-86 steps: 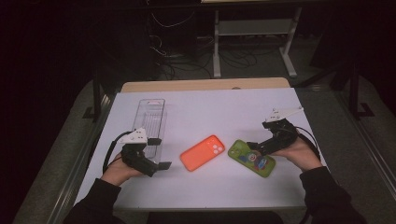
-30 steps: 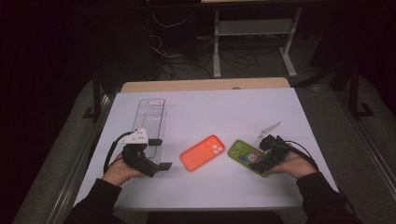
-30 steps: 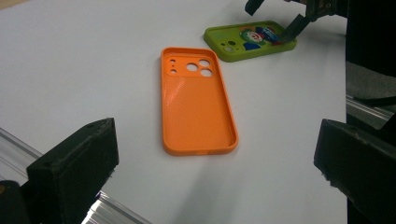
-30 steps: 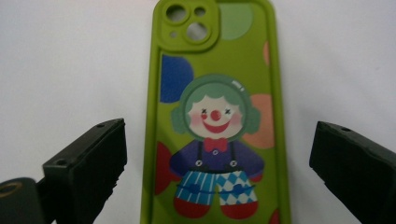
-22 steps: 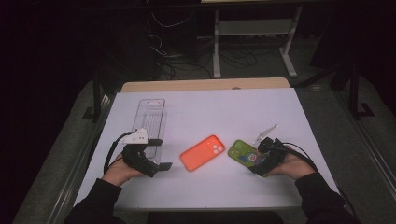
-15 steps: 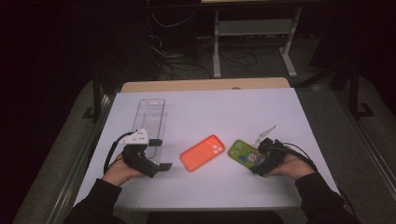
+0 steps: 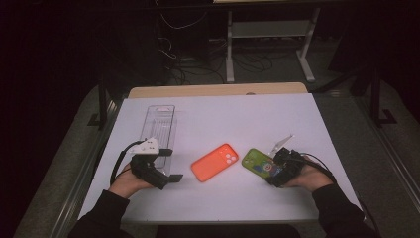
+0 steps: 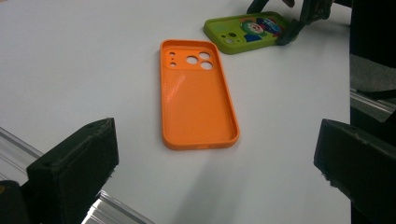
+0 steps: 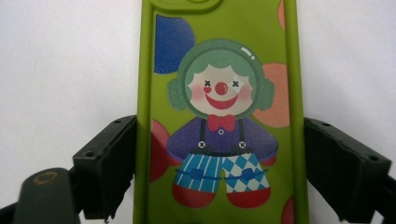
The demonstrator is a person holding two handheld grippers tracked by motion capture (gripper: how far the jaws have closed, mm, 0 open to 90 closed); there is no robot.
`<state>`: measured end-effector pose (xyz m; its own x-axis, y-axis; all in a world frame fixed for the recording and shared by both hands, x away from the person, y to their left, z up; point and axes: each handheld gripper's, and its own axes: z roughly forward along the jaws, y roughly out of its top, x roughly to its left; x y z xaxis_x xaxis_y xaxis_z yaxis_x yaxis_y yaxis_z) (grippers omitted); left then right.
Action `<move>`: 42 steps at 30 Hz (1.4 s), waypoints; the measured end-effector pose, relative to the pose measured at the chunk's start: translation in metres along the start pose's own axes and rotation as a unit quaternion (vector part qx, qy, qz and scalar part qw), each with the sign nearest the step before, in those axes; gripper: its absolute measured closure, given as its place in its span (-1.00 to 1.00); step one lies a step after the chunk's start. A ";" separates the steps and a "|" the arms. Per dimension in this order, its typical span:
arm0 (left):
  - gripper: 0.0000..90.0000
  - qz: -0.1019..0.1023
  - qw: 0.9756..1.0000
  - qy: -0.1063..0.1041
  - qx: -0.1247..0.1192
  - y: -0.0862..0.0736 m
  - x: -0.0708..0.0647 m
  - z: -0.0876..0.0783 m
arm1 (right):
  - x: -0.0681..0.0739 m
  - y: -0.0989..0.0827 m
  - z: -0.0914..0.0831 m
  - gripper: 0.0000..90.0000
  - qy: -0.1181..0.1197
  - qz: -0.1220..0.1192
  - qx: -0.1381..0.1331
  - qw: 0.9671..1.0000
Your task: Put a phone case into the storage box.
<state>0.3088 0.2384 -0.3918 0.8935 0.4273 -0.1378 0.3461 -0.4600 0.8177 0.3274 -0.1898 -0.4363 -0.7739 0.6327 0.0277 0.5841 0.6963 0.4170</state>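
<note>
Two phone cases lay side by side: the right gripper [image 9: 219, 172], jaws just closing, straddled the green case [image 9: 219, 93] right of the orange case [image 7: 215, 162], the left gripper [image 8: 219, 172] gaping empty.

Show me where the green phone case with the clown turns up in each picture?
High view: green phone case lies right of centre, by the right gripper.
Left gripper view: top right.
Right gripper view: centre, between the jaws.
Shared landmark: the orange phone case in the high and left gripper views.

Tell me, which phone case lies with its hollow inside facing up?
The orange case; its open inside shows. The green case lies with its clown picture upward.
</note>
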 end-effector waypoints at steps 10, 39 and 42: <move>-1.00 0.005 1.000 0.001 0.002 0.000 -0.001 0.001 | 0.000 -0.001 -0.001 -0.66 -0.001 -0.001 -0.005 1.000; -1.00 0.010 1.000 0.009 0.004 0.003 0.004 0.001 | -0.005 0.012 -0.037 -0.66 0.002 0.009 -0.049 0.999; -1.00 0.010 1.000 0.009 0.004 0.004 0.004 0.002 | -0.008 0.013 -0.042 -0.66 0.005 0.010 -0.054 0.998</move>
<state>0.3149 0.2365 -0.3901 0.8950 0.4320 -0.1111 0.3304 -0.4746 0.8158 0.3312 -0.1998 -0.3931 -0.7649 0.6425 0.0457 0.5705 0.6428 0.5113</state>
